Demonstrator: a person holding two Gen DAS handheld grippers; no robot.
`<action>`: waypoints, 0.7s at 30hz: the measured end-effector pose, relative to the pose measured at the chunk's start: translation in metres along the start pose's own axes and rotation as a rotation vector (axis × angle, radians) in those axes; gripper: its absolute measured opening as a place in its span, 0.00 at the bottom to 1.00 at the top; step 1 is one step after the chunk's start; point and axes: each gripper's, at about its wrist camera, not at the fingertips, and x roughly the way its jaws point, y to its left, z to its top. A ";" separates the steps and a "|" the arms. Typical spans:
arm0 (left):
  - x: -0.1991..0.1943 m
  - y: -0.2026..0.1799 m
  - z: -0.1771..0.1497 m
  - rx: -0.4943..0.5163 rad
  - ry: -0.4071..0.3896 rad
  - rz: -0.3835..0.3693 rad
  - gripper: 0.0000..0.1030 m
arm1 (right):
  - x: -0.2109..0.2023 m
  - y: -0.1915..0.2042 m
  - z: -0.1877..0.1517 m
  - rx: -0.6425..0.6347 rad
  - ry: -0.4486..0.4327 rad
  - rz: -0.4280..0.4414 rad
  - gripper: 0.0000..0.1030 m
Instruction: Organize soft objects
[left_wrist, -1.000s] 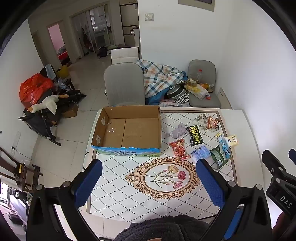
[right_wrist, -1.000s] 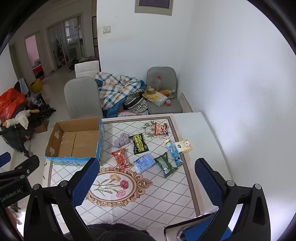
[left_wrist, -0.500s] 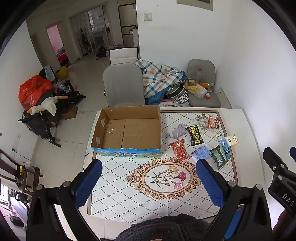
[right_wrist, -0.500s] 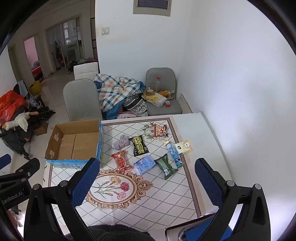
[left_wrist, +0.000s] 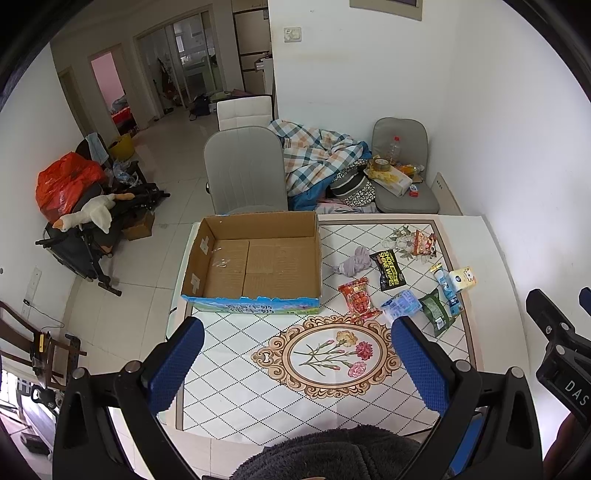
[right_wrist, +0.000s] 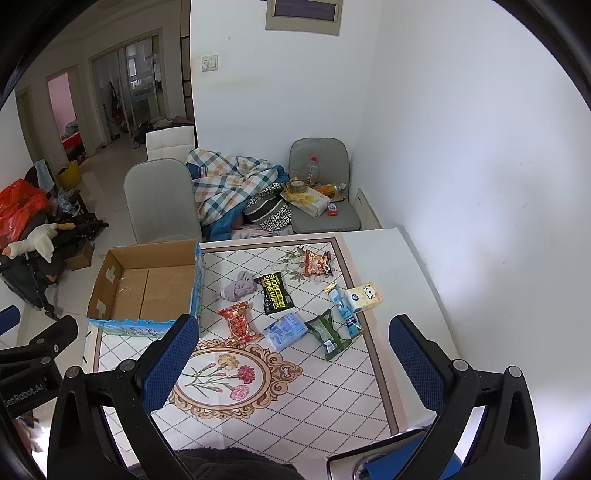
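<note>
An empty cardboard box (left_wrist: 255, 258) (right_wrist: 147, 284) stands at the table's far left. To its right lie several soft items: a grey cloth (left_wrist: 352, 263) (right_wrist: 240, 286), a black wipes pack (left_wrist: 388, 269) (right_wrist: 275, 293), a red snack pack (left_wrist: 358, 298) (right_wrist: 238, 321), a blue tissue pack (left_wrist: 402, 305) (right_wrist: 286, 330), a green pack (left_wrist: 436, 312) (right_wrist: 328, 334), a blue tube (right_wrist: 343, 310), a yellow tissue pack (right_wrist: 364, 297) and an orange snack bag (right_wrist: 317, 262). My left gripper (left_wrist: 295, 354) and right gripper (right_wrist: 291, 354) are open and empty, high above the table's near side.
The table (left_wrist: 484, 258) has a tiled floral top and meets a white wall on the right. A grey chair (left_wrist: 243, 173) stands behind the box; another chair (left_wrist: 402, 173) holds clutter beside a plaid blanket (left_wrist: 317, 155). A stroller with a toy goose (left_wrist: 88, 214) stands left.
Both grippers have drifted slightly; the view has shifted a little. Nothing on the table has moved.
</note>
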 end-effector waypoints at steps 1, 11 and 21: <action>-0.001 0.001 0.000 -0.001 0.000 0.001 1.00 | 0.000 0.000 0.000 0.001 0.000 0.001 1.00; -0.003 0.002 0.001 -0.001 -0.002 -0.006 1.00 | -0.001 -0.001 0.002 -0.007 -0.003 0.005 1.00; -0.005 0.001 0.003 0.002 -0.009 -0.009 1.00 | -0.003 0.001 0.001 -0.007 -0.003 0.005 1.00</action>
